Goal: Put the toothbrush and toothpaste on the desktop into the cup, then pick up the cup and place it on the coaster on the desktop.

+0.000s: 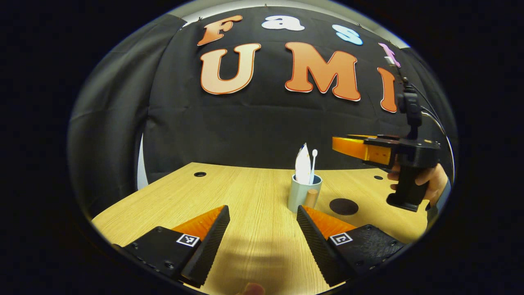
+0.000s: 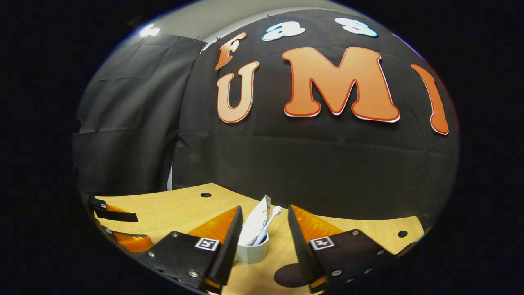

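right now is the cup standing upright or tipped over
Upright: the cup stands on the desk, with toothpaste and toothbrush poking out its top.

We worked in a recording booth: black cloth walls (image 2: 135, 135) enclosed a bare wooden desktop (image 1: 254, 200) with cable holes (image 1: 199, 174).

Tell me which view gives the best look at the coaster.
The left gripper view: the coaster lies in the open on the desktop, a whole dark disc just right of the cup. In the right gripper view the coaster sits at the bottom edge, partly hidden behind a finger.
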Motion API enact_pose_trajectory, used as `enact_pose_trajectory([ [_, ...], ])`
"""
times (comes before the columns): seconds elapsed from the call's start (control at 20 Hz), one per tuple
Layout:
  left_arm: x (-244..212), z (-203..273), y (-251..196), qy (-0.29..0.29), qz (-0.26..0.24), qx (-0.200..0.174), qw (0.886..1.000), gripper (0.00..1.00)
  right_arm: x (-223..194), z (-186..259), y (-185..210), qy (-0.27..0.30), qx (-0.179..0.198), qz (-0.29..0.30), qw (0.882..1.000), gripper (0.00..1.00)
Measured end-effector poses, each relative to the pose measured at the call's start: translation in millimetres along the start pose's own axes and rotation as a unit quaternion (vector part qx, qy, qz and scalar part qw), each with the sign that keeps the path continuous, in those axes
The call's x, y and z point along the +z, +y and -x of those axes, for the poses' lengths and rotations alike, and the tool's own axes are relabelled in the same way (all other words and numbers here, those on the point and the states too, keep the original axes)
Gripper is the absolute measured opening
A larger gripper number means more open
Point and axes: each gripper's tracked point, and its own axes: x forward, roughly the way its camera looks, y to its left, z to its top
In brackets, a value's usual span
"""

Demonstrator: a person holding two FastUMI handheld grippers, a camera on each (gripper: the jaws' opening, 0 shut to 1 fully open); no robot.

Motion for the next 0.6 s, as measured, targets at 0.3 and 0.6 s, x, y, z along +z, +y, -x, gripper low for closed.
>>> enact_pose_trajectory([
  [0.3, 17, -7, -28, 0.041, -0.007, -0.044, 0.998, 0.97, 56, 52, -29, -0.046, -0.024, -0.011, 0.999, 0.98],
  [0.6, 37, -28, -57, 0.116, 0.015, -0.092, 0.989, 0.98, 85, 99, -61, -0.058, -0.052, 0.0, 0.997, 0.97],
])
